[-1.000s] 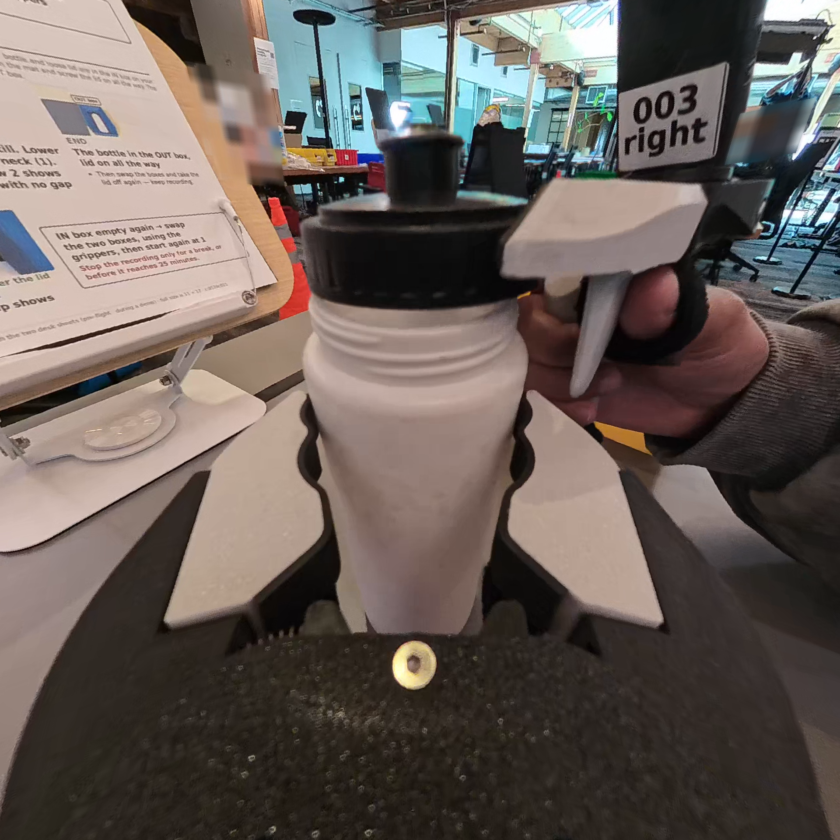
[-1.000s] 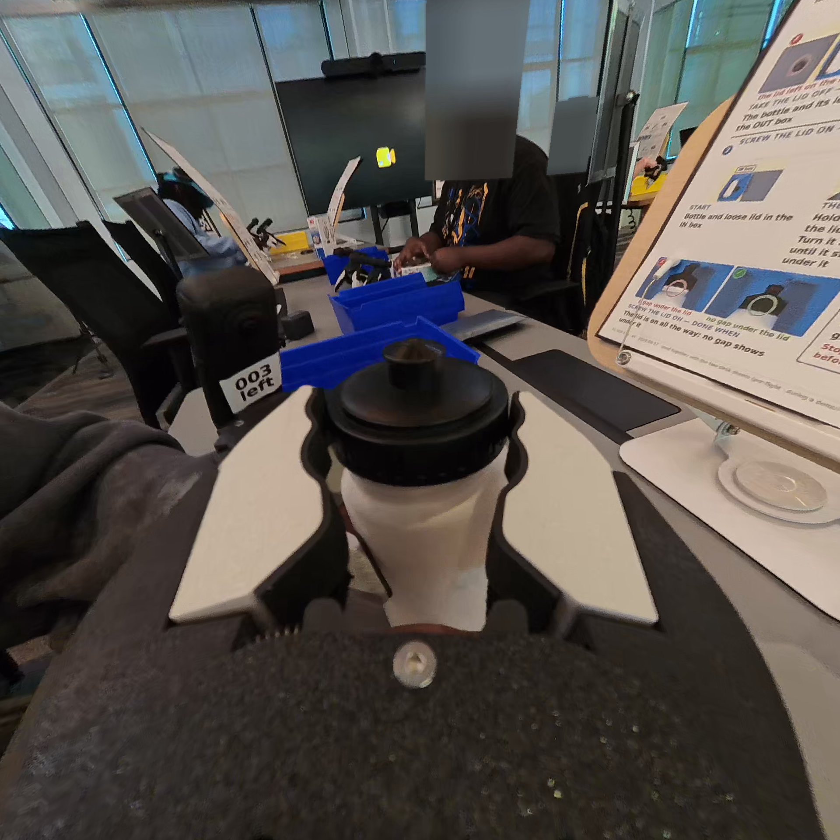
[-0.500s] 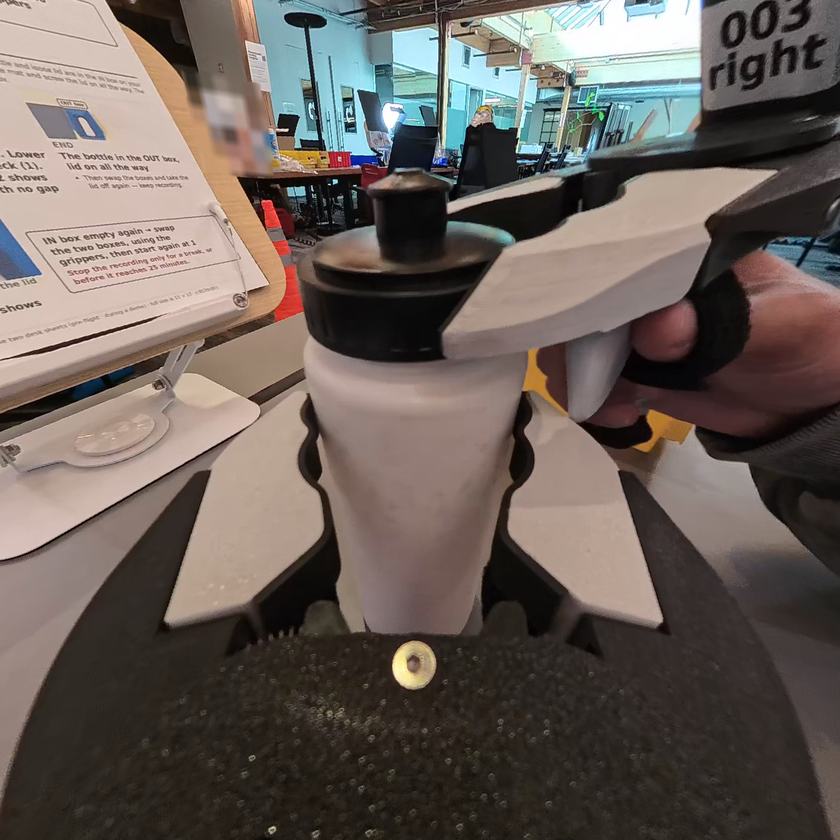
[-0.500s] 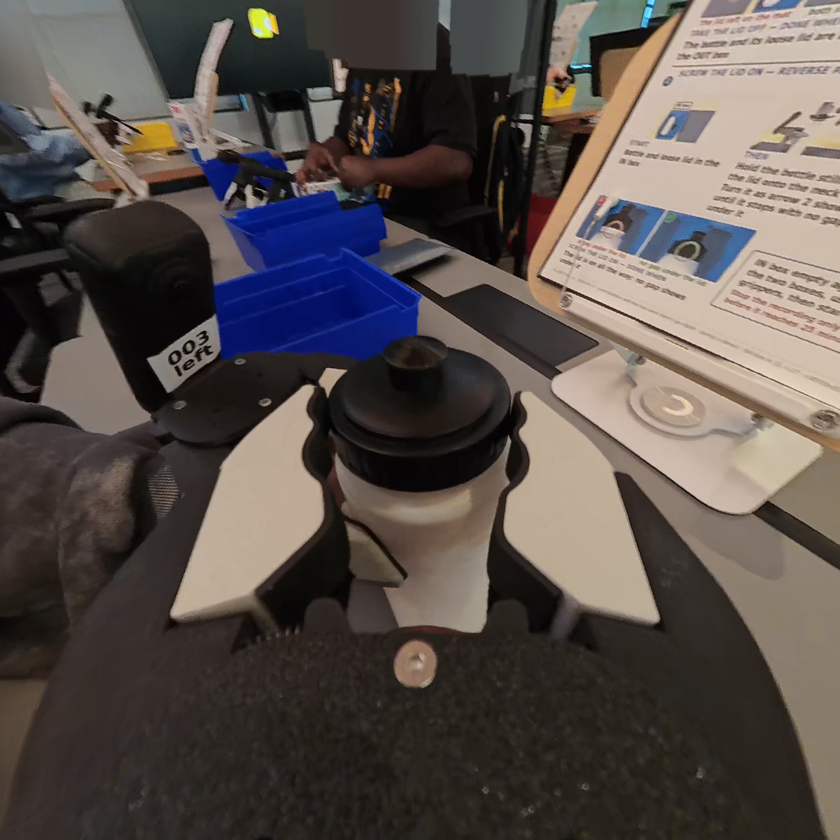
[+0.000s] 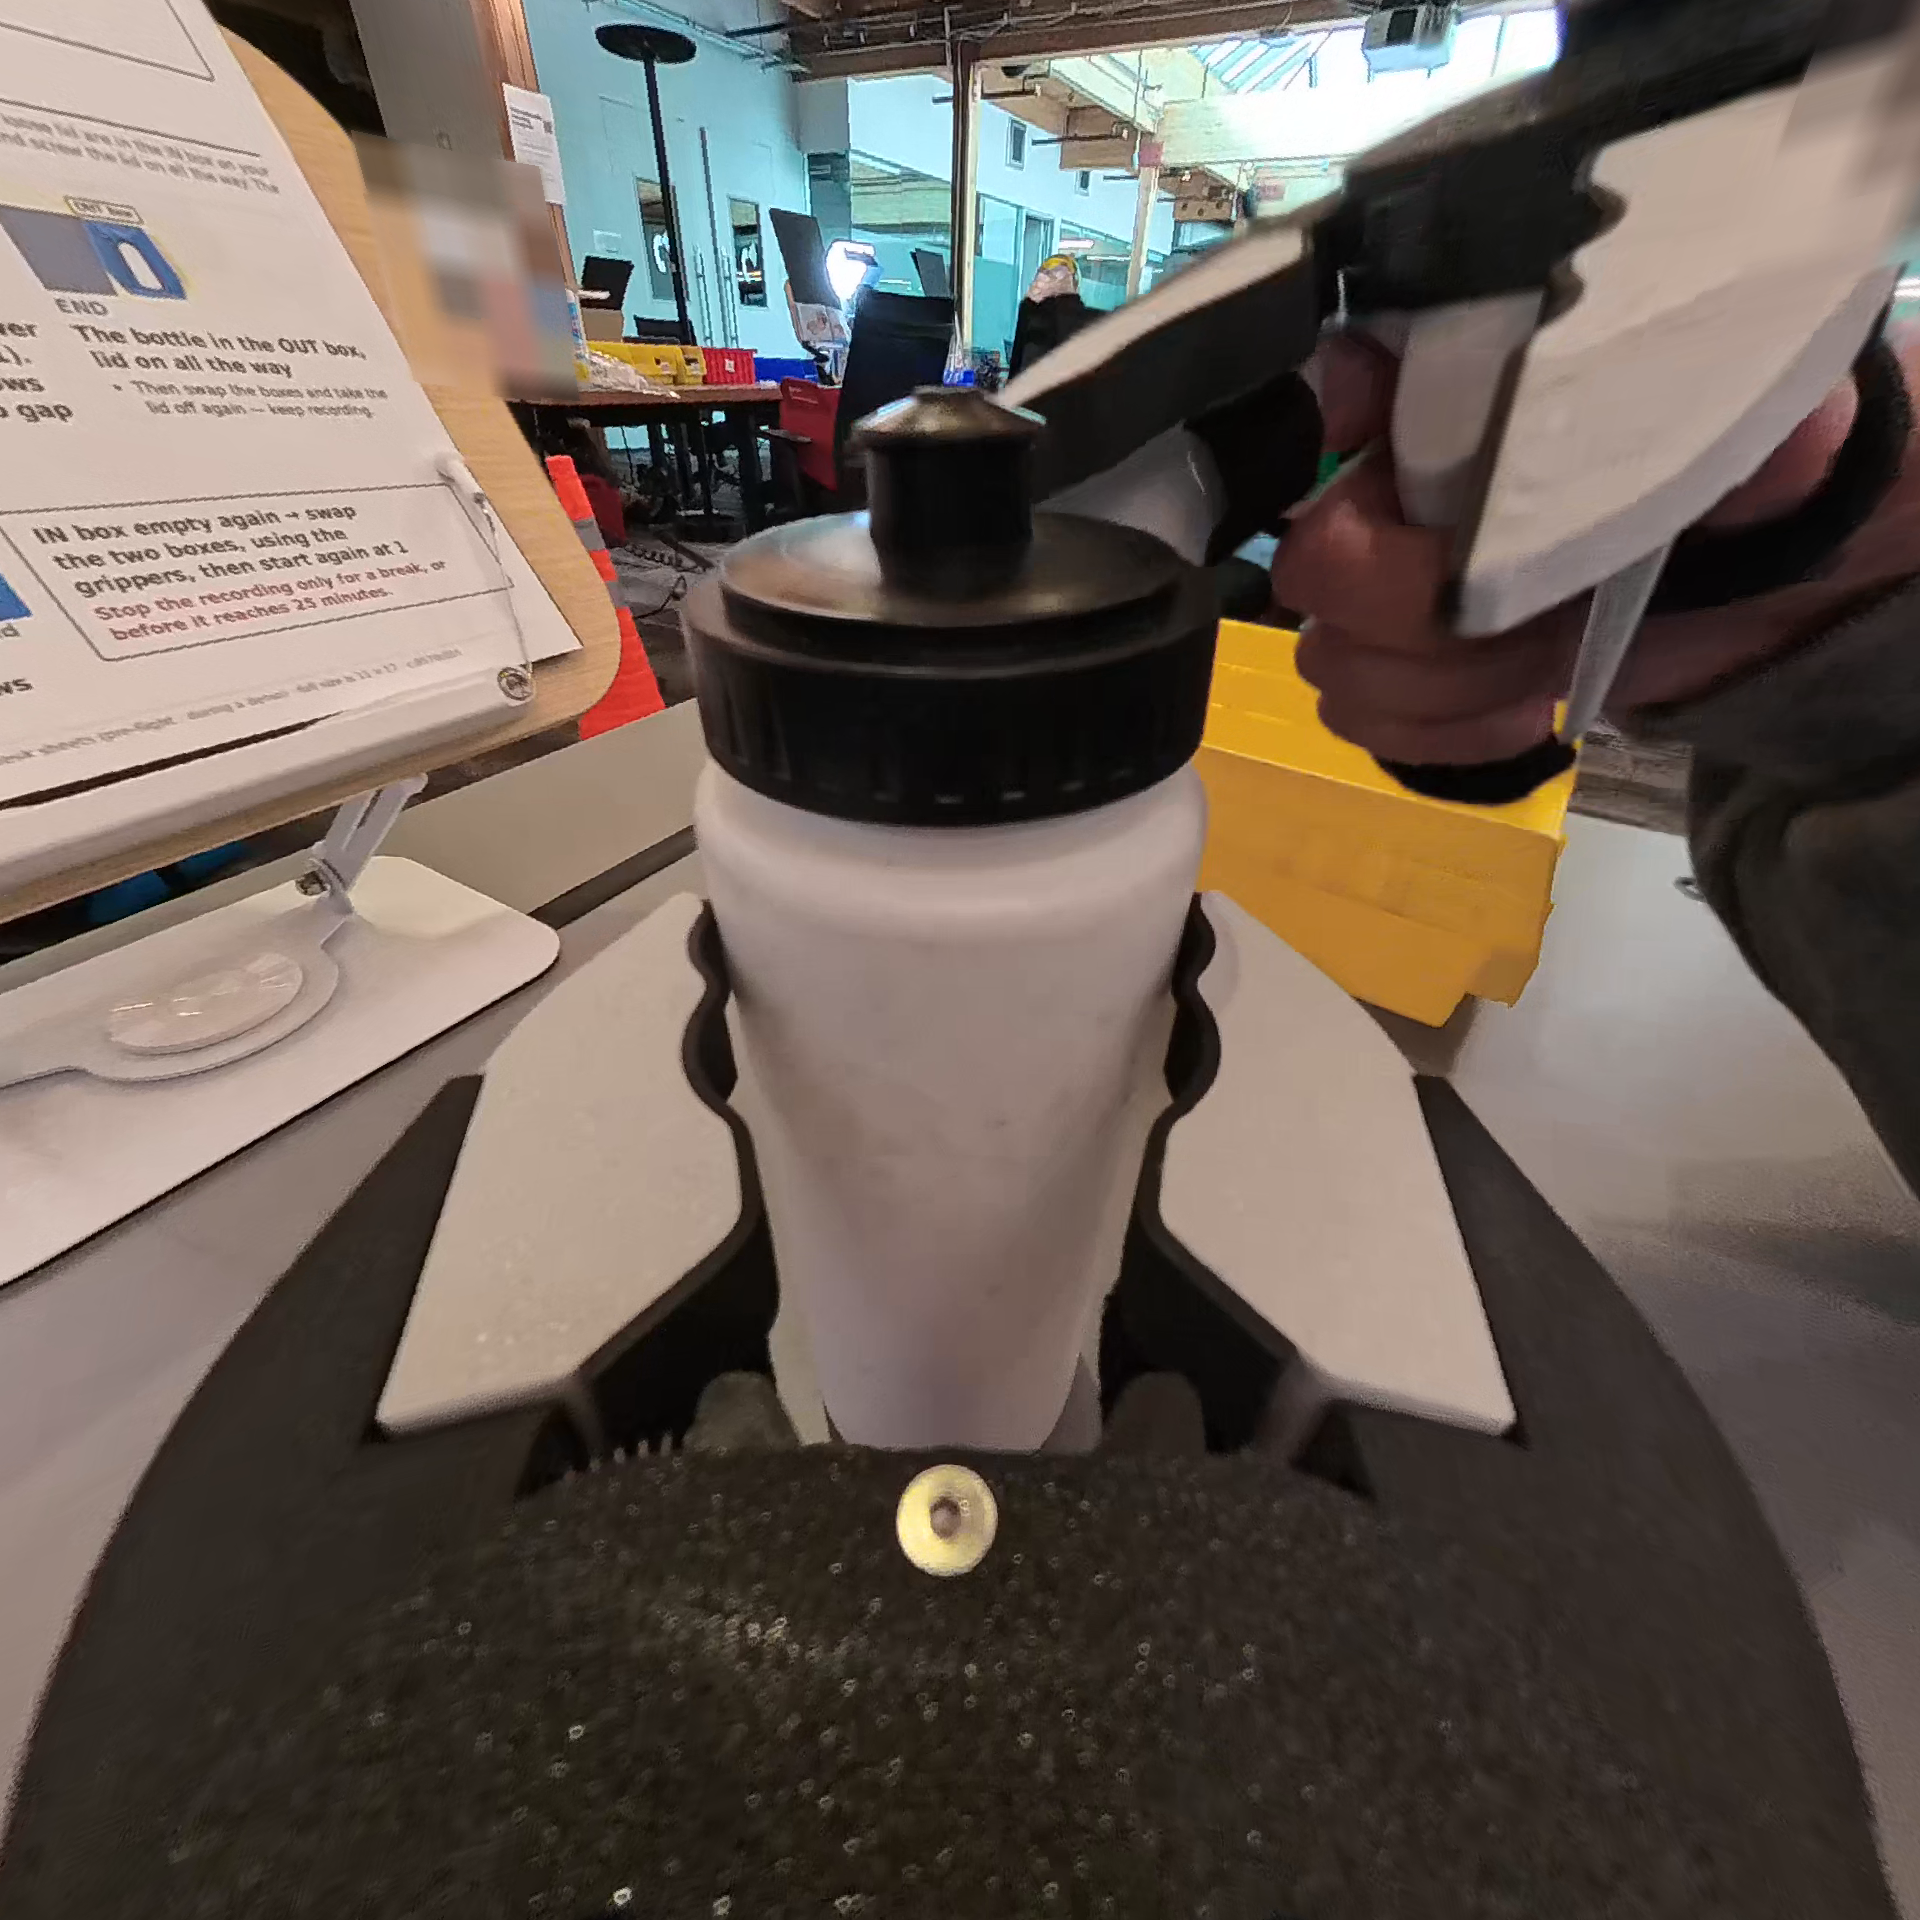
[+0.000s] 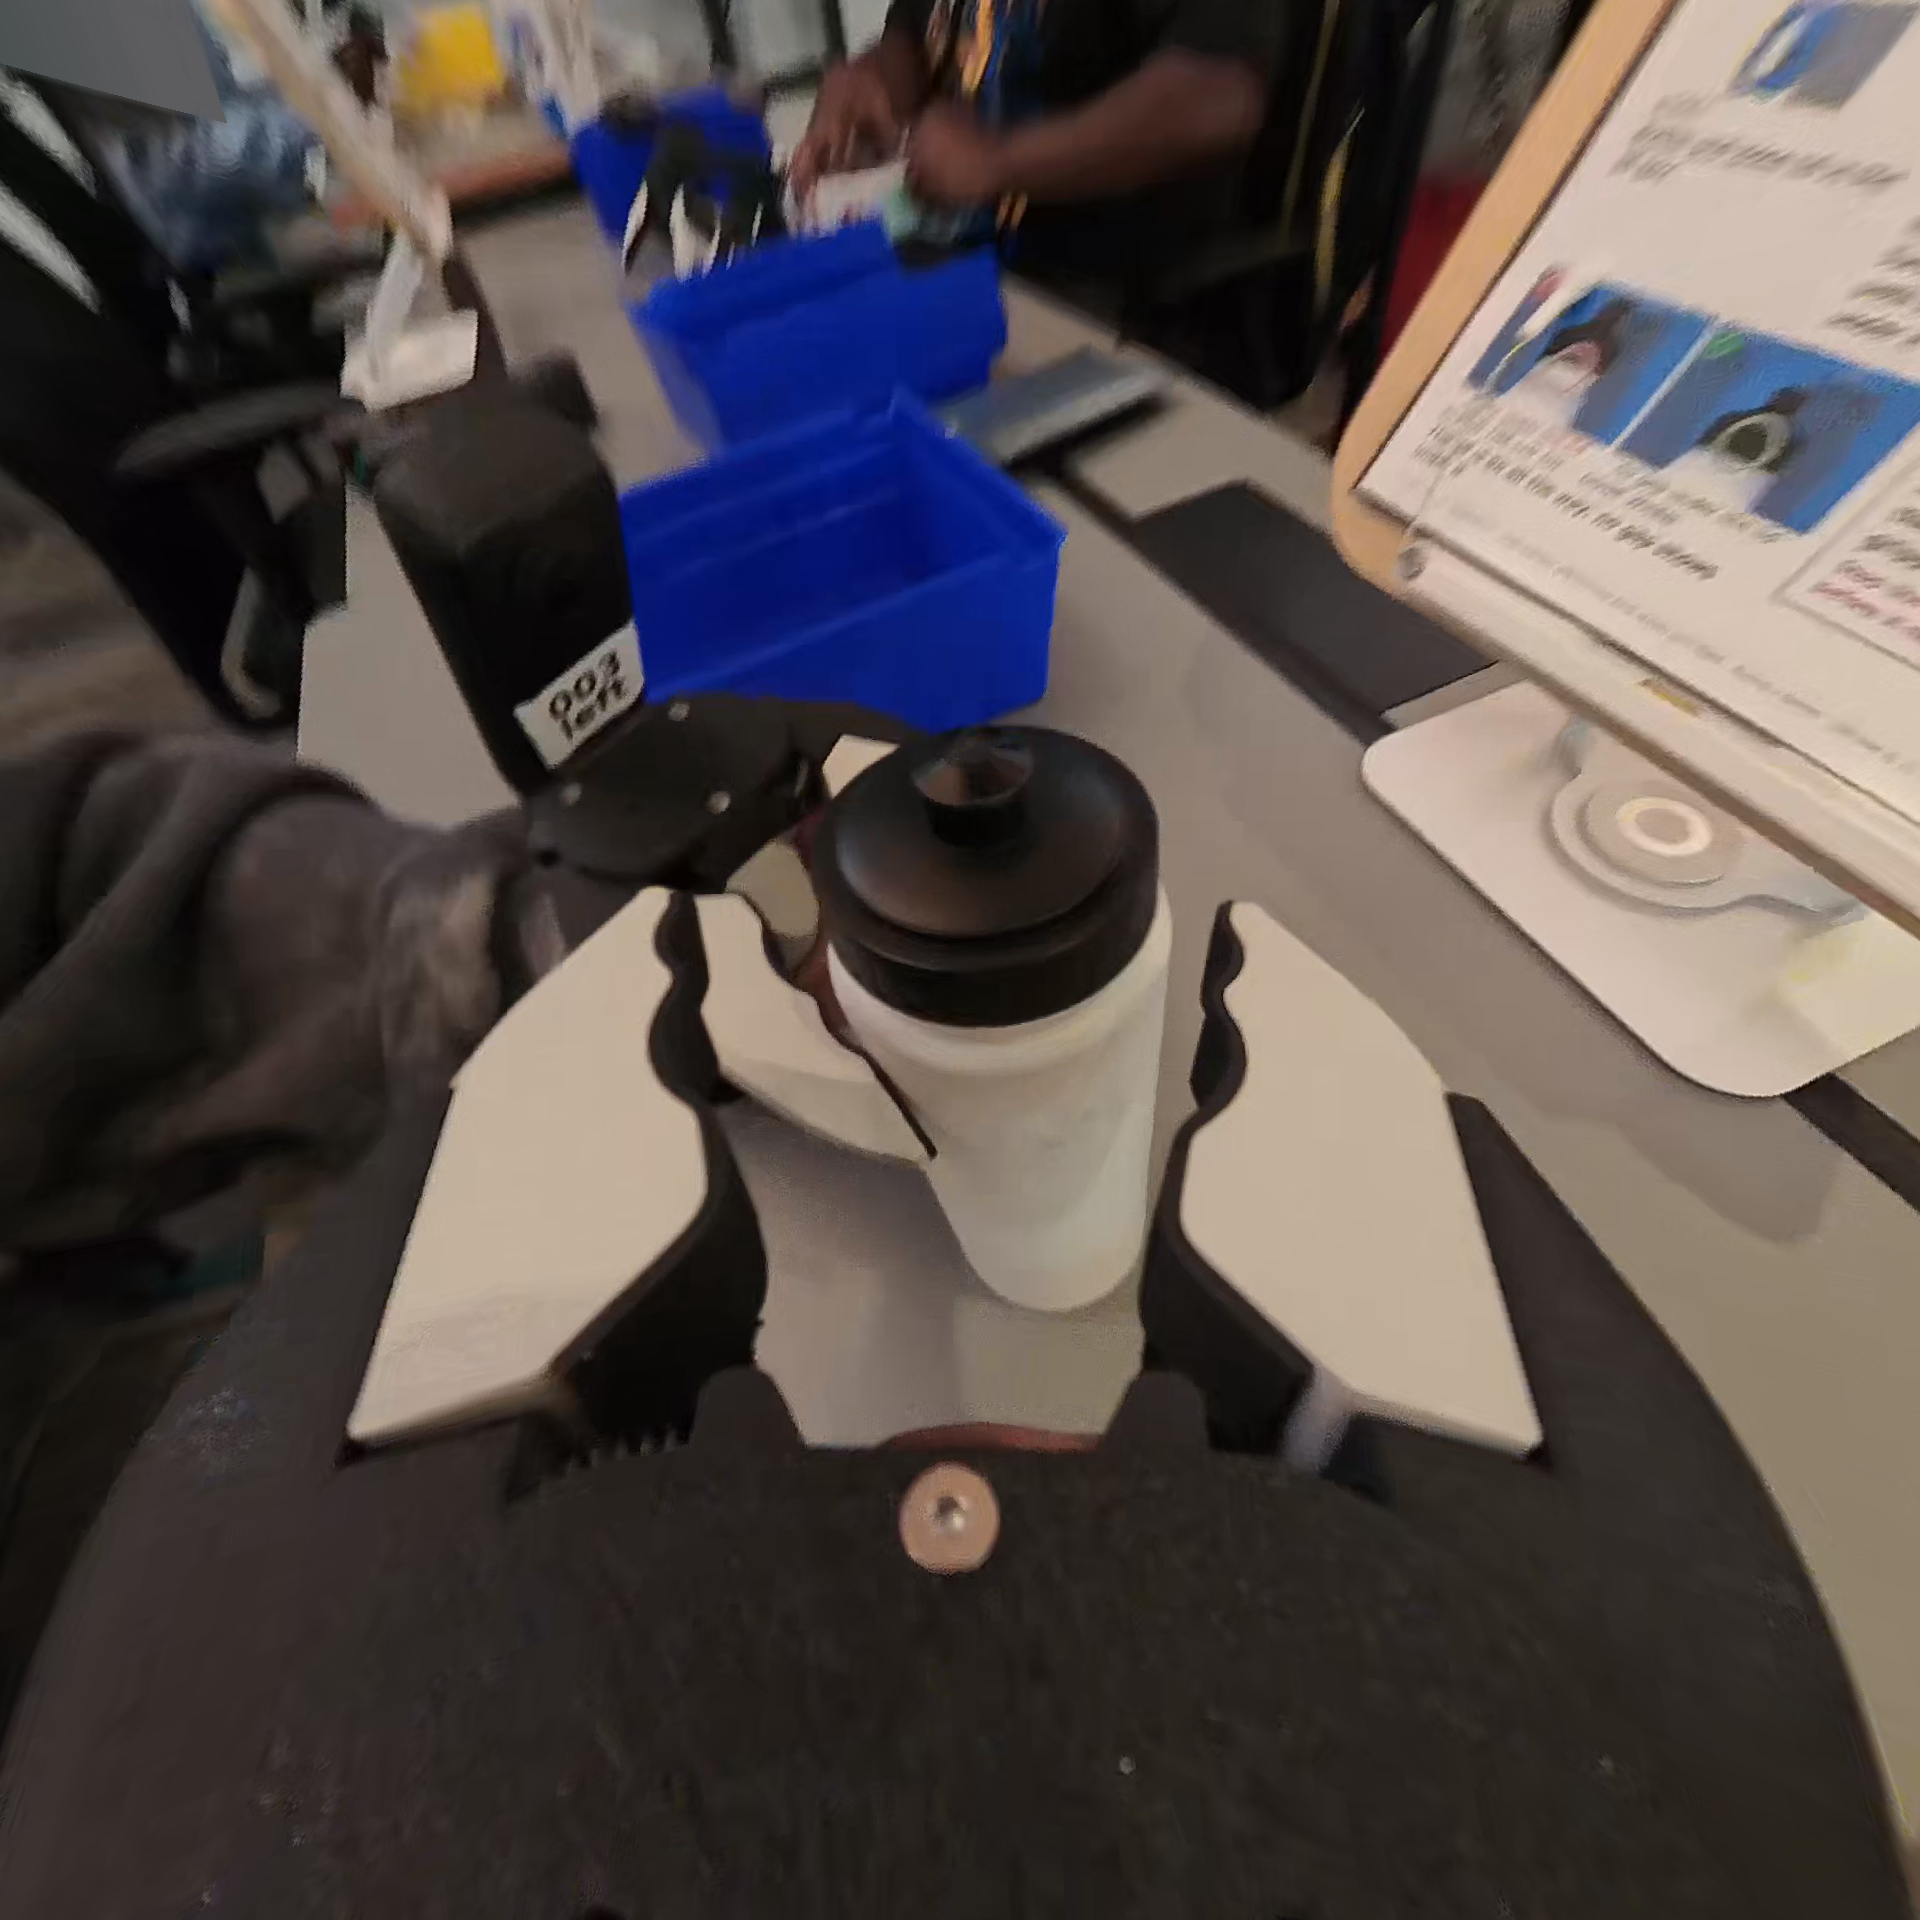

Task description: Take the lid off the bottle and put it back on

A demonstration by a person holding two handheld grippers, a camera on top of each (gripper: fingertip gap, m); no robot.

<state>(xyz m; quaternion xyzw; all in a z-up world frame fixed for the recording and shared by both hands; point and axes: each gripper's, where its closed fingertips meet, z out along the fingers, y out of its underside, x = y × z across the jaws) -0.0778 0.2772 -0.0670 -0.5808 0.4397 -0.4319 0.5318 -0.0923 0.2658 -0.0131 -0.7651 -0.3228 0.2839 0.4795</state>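
Observation:
A white bottle (image 5: 951, 1039) stands upright between the fingers of my left gripper (image 5: 951, 935), which is shut on its body. The black lid (image 5: 951, 686) with a spout sits on the neck, and no thread shows under it. My right gripper (image 5: 1351, 436) is open, tilted, and held above and to the right of the lid, not touching it. In the right wrist view the bottle (image 6: 1039, 1122) and lid (image 6: 987, 862) show beyond my open right gripper (image 6: 956, 925), with a left gripper finger (image 6: 800, 1049) against the bottle's left side.
An instruction board on a white stand (image 5: 208, 468) is left of the bottle; it also shows in the right wrist view (image 6: 1662, 416). A yellow bin (image 5: 1371, 862) lies behind the bottle. Blue bins (image 6: 831, 582) sit farther along the grey table (image 6: 1299, 831). A person (image 6: 1091, 135) sits at its far end.
The lid has gone down over the neck thread. My right gripper has let go of the lid, opened, and drawn back up and away. The left gripper still holds the bottle.

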